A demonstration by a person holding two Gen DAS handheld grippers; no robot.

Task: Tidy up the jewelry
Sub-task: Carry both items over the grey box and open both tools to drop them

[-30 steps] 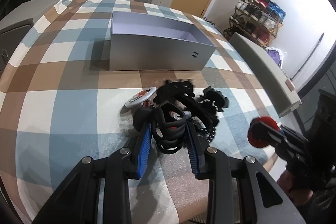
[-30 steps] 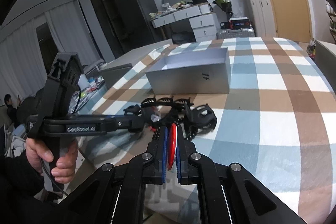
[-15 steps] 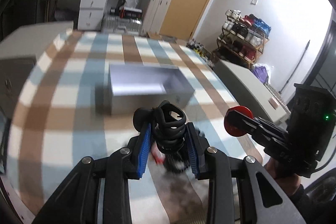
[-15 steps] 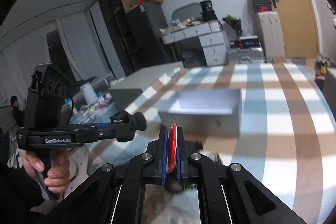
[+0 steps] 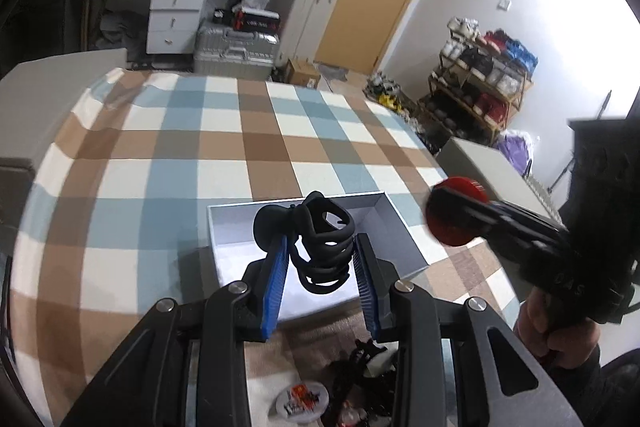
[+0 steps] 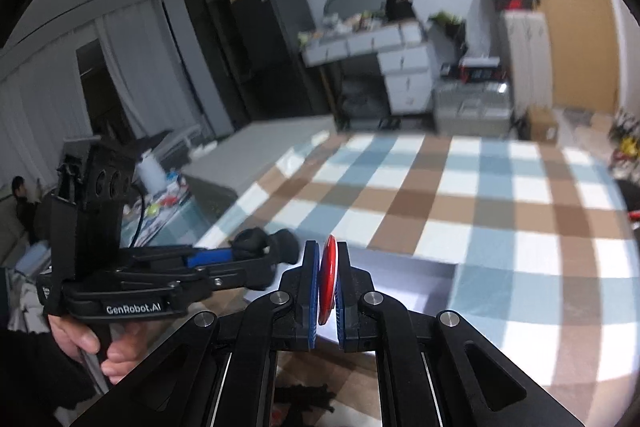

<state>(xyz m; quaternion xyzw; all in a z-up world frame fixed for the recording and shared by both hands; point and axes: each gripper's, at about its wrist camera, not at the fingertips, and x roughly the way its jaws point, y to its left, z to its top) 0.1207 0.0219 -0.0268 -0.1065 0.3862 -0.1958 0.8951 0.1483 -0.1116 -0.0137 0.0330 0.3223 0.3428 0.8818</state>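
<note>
The left gripper (image 5: 320, 259) is clenched on a black hair claw clip (image 5: 324, 247), which is squeezed between its two blue pads (image 5: 274, 287) and held in the air over an open grey box (image 5: 384, 227). The box stands on a desk covered with a blue, brown and white checked cloth (image 5: 200, 147), close to the desk's near edge, and the part of its pale inside that shows holds nothing. The clip's teeth point down toward the box's floor without touching it.

The right gripper (image 6: 328, 287) is clenched on a flat red disc (image 6: 329, 279), held edge-on and upright between its blue pads (image 6: 312, 303). From the left wrist camera this disc (image 5: 456, 211) hangs just past the box's right wall, above the cloth. From the right wrist camera the box (image 6: 420, 287) lies just beyond the fingertips.

Below the left gripper, between the box and the desk's near edge, a small heap of dark accessories (image 5: 360, 375) lies beside a round white badge (image 5: 302, 399) with a red and black print. What the dark pieces are is too hidden by the gripper to tell.
</note>
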